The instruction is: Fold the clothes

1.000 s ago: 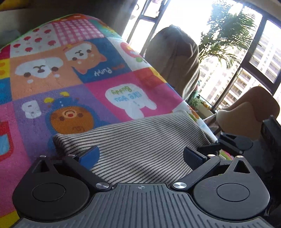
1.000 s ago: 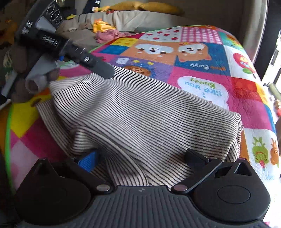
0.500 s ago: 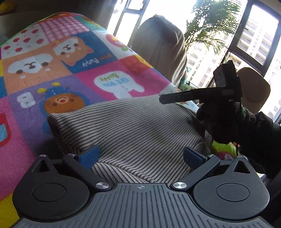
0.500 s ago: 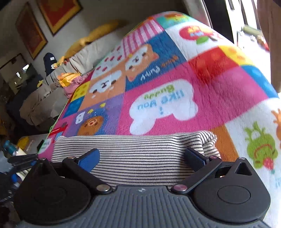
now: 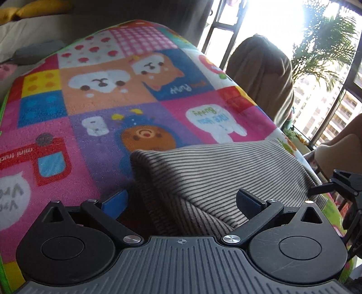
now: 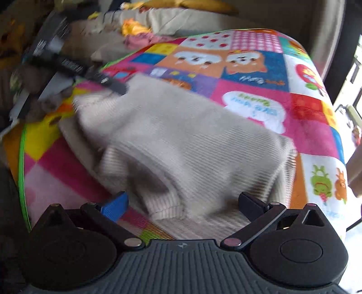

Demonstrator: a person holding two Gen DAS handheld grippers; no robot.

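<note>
Between the fingers of the left gripper (image 5: 182,200) lies a bunched fold of the striped garment (image 5: 226,171). Jaws stand wide; the blue left pad (image 5: 115,200) sits over bare mat, just off the cloth's left edge, and the dark right pad (image 5: 248,200) rests over the cloth. No pinch visible on this side.

Ahead of the left gripper the garment spreads up and to the right across the cartoon patchwork mat (image 5: 95,126). Its far left corner is rounded and folded over. Beyond that, mat panels with bear and puppy prints. Far right of this view: part of the right gripper (image 5: 339,183), its finger tip touching or just beside the garment's right edge; cannot tell which.

Right wrist view is motion-blurred. Right gripper (image 6: 183,203) jaws also wide; blue pad (image 6: 115,203) over pink mat beside a rolled hem, dark pad (image 6: 251,202) over cloth. The garment (image 6: 181,147) lies between and ahead of the fingers, on the mat (image 6: 305,126). Up and left of it, the left gripper (image 6: 113,84) shows as a dark bar with its tip at the garment's far corner; grip there not resolvable.

Behind the mat: a beige sofa (image 6: 181,18) with loose clothes (image 6: 138,34).
</note>
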